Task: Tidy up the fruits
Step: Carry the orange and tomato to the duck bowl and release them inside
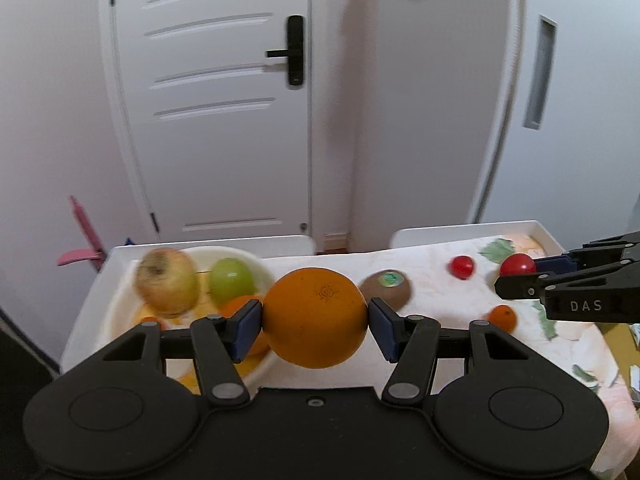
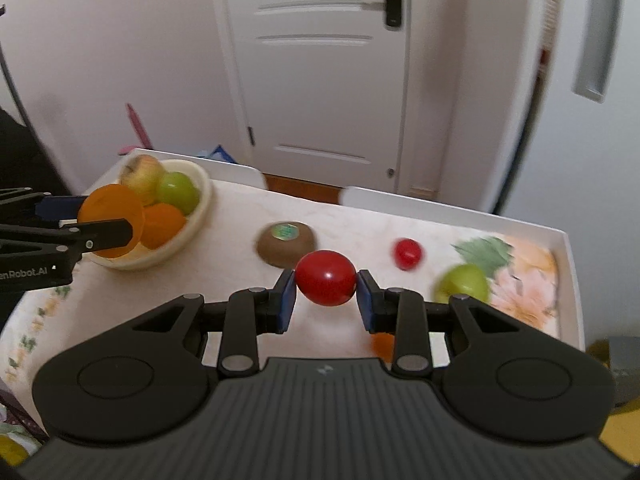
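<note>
My left gripper (image 1: pixel 315 322) is shut on a large orange (image 1: pixel 316 317), held above the table beside the cream bowl (image 1: pixel 120 308). The bowl holds a yellowish apple (image 1: pixel 168 282), a green apple (image 1: pixel 232 282) and an orange fruit (image 1: pixel 238 306). My right gripper (image 2: pixel 326 292) is shut on a red tomato (image 2: pixel 326 278), lifted over the middle of the table. From the right wrist view, the left gripper (image 2: pixel 108 222) with its orange (image 2: pixel 112 220) hangs in front of the bowl (image 2: pixel 196 220). A kiwi (image 2: pixel 286 242), a second tomato (image 2: pixel 407 254) and a green apple (image 2: pixel 462 284) lie on the cloth.
The white tray-table (image 2: pixel 568 264) has a raised rim and a floral cloth (image 1: pixel 424 272). A small orange (image 1: pixel 502 317) lies near the right gripper (image 1: pixel 516 280). White doors stand behind the table, with a pink object (image 1: pixel 82 232) on the floor at left.
</note>
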Demonstrator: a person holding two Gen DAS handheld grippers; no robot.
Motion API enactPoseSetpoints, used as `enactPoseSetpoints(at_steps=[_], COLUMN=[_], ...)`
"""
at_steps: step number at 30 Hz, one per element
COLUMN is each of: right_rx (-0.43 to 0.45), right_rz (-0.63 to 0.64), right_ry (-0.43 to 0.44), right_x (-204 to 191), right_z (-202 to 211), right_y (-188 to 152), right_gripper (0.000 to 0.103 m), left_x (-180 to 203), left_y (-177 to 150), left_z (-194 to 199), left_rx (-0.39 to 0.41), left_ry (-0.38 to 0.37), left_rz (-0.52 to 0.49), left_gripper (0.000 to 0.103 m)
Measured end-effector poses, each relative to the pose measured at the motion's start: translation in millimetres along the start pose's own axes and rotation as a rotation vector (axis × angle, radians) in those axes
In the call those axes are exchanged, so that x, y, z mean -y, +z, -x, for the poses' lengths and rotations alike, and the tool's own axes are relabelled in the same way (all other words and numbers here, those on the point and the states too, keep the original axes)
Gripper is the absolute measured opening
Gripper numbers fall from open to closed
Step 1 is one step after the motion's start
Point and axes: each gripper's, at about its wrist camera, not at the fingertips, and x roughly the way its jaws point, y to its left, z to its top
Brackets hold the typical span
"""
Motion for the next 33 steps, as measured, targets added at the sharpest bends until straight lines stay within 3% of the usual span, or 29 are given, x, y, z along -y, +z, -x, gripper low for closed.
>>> enactPoseSetpoints(at_steps=[16,25,33], right_rx=[-0.023,-0.050,-0.058], right_rz=[0.031,0.019,0.012], right_ry=[0.076,0.075,0.048], right_x=[-106.5,-125.1,-128.7], right_z=[-44.9,-79.0,-92.2], right_y=[31.8,35.2,42.1], right_gripper=[0.047,0.047,0.048], left_x=[-105.4,-135.0,-131.8], left_y=[-11.8,-25.6,-29.3], left_z=[-21.3,-53.6,-67.0], left_rx=[-0.069,-0.134,-0.168], left_ry=[0.040,0.017,-0.033], left_rz=[0.027,-0.010,-0.039], left_gripper=[0.062,0.062,0.063])
